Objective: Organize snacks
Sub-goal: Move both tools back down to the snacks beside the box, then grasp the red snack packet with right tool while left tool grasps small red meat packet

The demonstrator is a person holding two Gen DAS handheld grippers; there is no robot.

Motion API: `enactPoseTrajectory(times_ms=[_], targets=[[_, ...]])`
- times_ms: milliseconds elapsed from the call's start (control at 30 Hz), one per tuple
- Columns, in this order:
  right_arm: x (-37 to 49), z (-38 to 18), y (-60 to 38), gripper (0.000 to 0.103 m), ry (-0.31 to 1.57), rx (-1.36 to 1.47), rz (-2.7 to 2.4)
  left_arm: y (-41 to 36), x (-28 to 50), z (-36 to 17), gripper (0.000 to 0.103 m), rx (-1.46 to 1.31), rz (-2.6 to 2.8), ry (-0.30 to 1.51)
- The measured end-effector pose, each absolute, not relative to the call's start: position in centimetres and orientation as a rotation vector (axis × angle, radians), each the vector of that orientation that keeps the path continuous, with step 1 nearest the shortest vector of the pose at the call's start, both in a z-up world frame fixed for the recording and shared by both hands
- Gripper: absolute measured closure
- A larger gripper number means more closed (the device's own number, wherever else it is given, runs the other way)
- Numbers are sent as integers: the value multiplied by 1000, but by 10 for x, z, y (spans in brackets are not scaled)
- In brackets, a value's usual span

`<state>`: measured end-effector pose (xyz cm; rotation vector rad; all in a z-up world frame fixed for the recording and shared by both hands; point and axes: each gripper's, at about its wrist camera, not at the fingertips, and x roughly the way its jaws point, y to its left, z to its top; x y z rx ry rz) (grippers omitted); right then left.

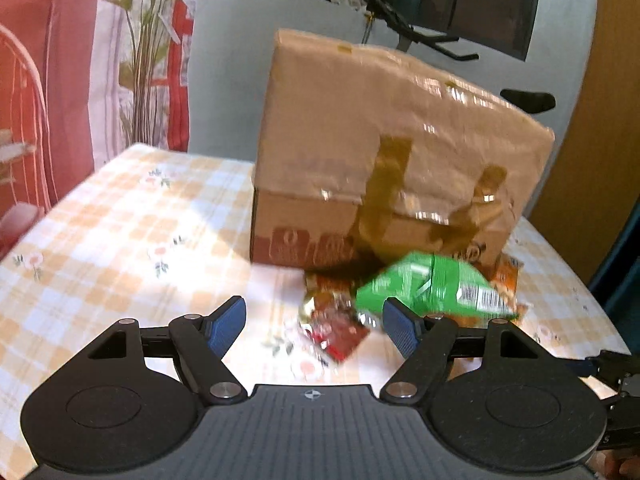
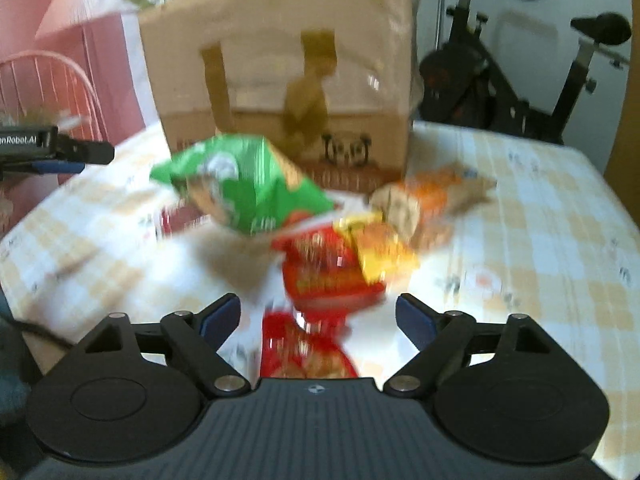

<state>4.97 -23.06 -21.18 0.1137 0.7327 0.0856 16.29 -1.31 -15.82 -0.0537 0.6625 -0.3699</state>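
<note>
A pile of snack packets lies on the checked tablecloth in front of a taped cardboard box point(image 1: 384, 152) point(image 2: 280, 64). A green bag point(image 1: 436, 288) point(image 2: 244, 184) lies on top of the pile. A red-brown packet point(image 1: 336, 330) lies just ahead of my left gripper point(image 1: 314, 322), which is open and empty. In the right wrist view, red packets point(image 2: 328, 276), a yellow packet point(image 2: 380, 248) and an orange packet point(image 2: 428, 196) lie ahead of my right gripper point(image 2: 318, 316), which is open and empty above the nearest red packet point(image 2: 304, 352).
The table point(image 1: 120, 232) carries a yellow-and-white floral cloth. A pink chair point(image 2: 52, 80) and curtain stand at the left. An exercise bike point(image 2: 520, 76) stands behind the table at the right. My left gripper shows at the left edge of the right wrist view point(image 2: 52, 150).
</note>
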Motion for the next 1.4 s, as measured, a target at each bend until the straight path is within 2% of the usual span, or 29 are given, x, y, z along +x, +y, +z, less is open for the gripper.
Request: enactPoseTrajectory(times_ms=[300,367,633,700,967,1100,1400], targets=[[48,-217,-218,22,791,50,114,-14,144,-174,26,-43,-347,703],[48,-218,-218,26,800,48,115,-13,144,-175,26,-47,-339,710],[48,-220,-214,56,823,15,133,-10,145,-180,26,-72,-334,738],[51,-219,-210,58,822,2,167,-10,145,-181,26,-73,-333,743],[76,-221,-185,60,803,-48,320,-9,145,-184,26,-80,-328,755],[94,-223,-180,66,777,0,351,-7,148,-187,26,-89,-323,770],[100,-234,-186,66,686,50,286,-5,168,-191,29,-64,-360,814]])
